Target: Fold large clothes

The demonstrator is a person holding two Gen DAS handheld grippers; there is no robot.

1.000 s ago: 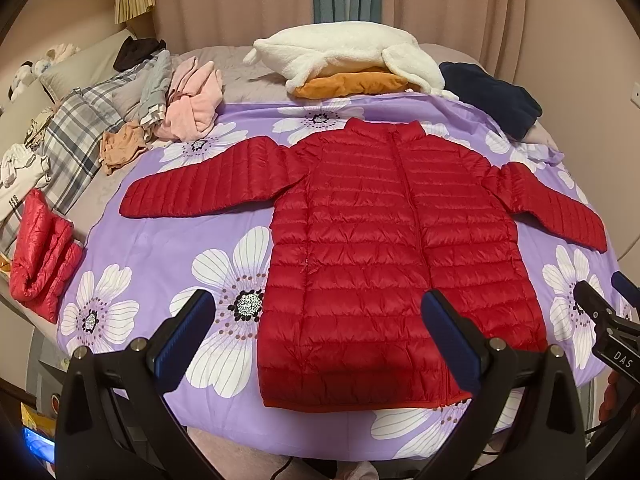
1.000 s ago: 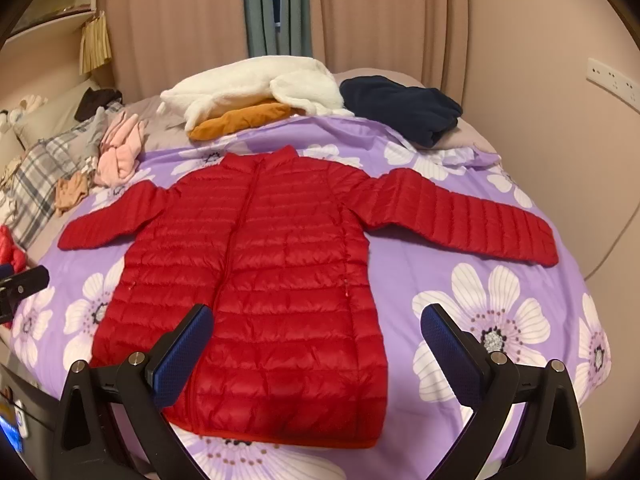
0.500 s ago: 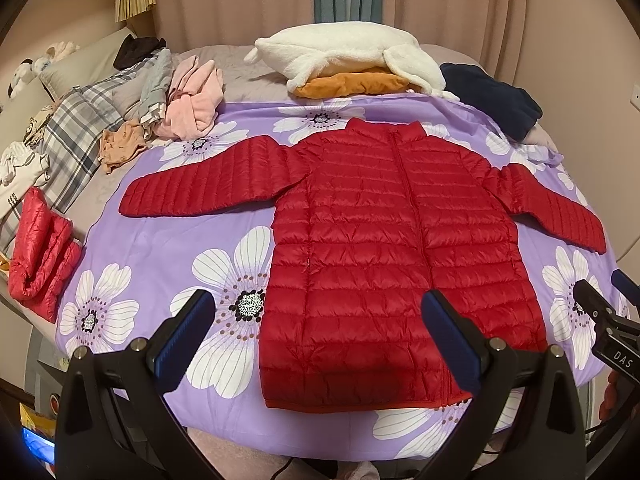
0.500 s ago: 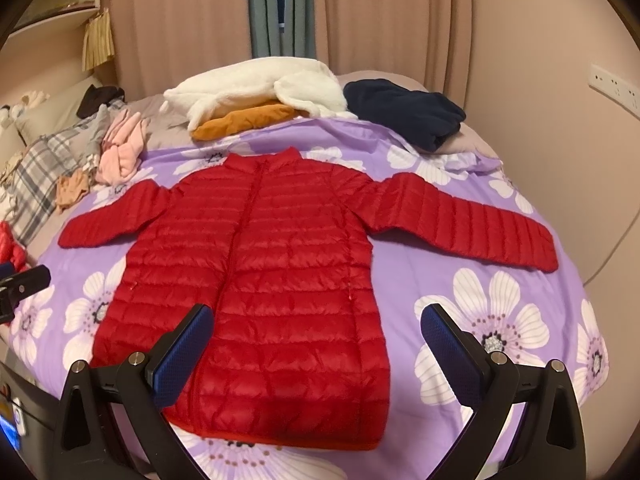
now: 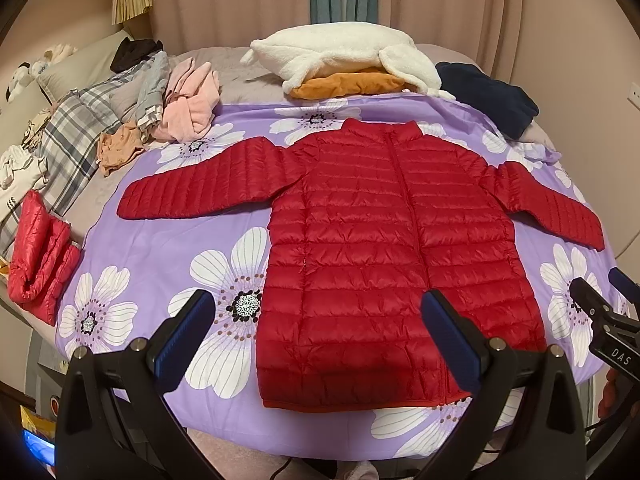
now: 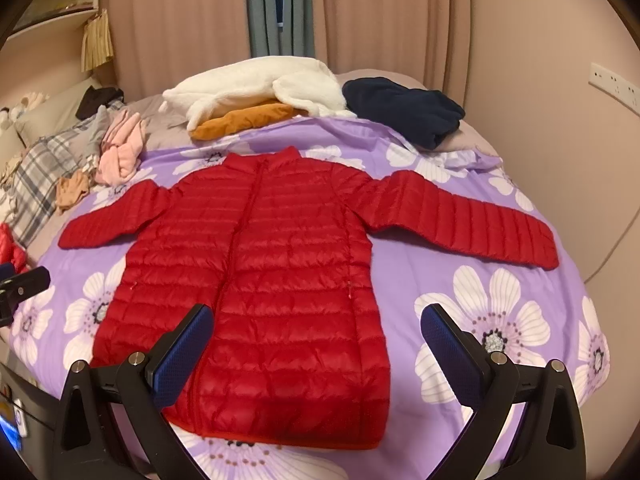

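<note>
Left wrist view: the left tongs [image 5: 316,334] stand wide apart and hold nothing, hovering over the near edge of the bed [image 5: 160,248] with its purple flowered cover. Ahead of them the red puffer jacket [image 5: 384,248] lies flat, front up and zipped, hem towards the tongs and collar away, so its long axis runs straight out from them. The body lies ahead and a little to the right of the tongs' centre line. The jacket's left-hand sleeve [image 5: 204,180] reaches far out to the left of the tongs, well beyond them. At the right edge the tip of the right tongs [image 5: 600,304] shows beside the hem corner. A folded red garment [image 5: 38,252] lies far left at the bed edge, with a heap of loose clothes [image 5: 176,108] beyond it.

Right wrist view: the right tongs [image 6: 316,336] are likewise spread wide and empty. The jacket body [image 6: 260,280] lies ahead and to the left of their centre; the right-hand sleeve [image 6: 468,220] stretches out ahead and to the right, its cuff far over.

Each sleeve lies crosswise to the body. Judging from this, the first fold is a sleeve brought in over the chest; the left tongs are nearer the left-hand sleeve, the right tongs nearer the right-hand one.
</note>
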